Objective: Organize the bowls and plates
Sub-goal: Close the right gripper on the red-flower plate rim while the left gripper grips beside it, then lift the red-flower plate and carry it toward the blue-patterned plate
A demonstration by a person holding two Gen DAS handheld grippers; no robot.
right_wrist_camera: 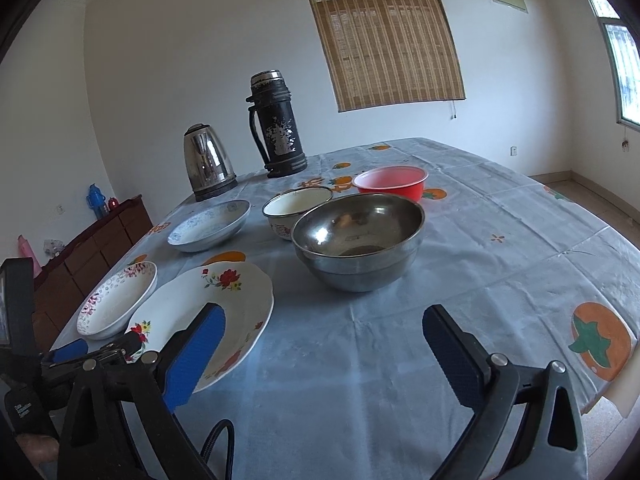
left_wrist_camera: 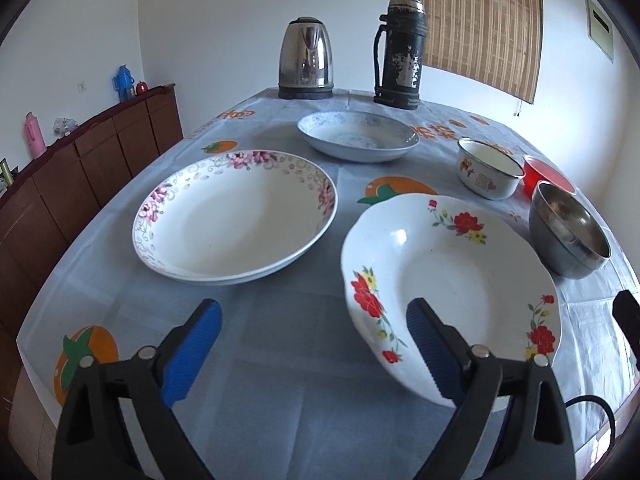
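Evidently nothing is stacked yet: three plates and three bowls lie singly on the bench (left_wrist_camera: 288, 360), which is covered by a pale blue cloth printed with orange fruit. Left claw (left_wrist_camera: 314, 344): blue ribbed pads spread wide, gripping nothing; its inner pad hangs over the near rim of the scalloped white plate with red flowers (left_wrist_camera: 452, 276), probably lining up to take that rim. Beside it to the left lies the round white plate with a pink floral border (left_wrist_camera: 236, 216); behind both, the shallow blue-patterned plate (left_wrist_camera: 358, 136). Right claw (right_wrist_camera: 324, 344): also spread and empty, pointed at the stainless-steel bowl (right_wrist_camera: 358, 240). Close behind that bowl, perhaps touching it, stands the white enamel bowl with red print (right_wrist_camera: 298, 210), and the red plastic bowl (right_wrist_camera: 390, 182) sits farther back. Plates group to the left, bowls to the right, which suits one claw per group. A steel kettle (left_wrist_camera: 306, 58) and a worn black flask (left_wrist_camera: 400, 54) stand at the far edge, clear of the work. Open cloth lies before and to the right of the steel bowl; the red-flowered plate sits nearest the front edge.
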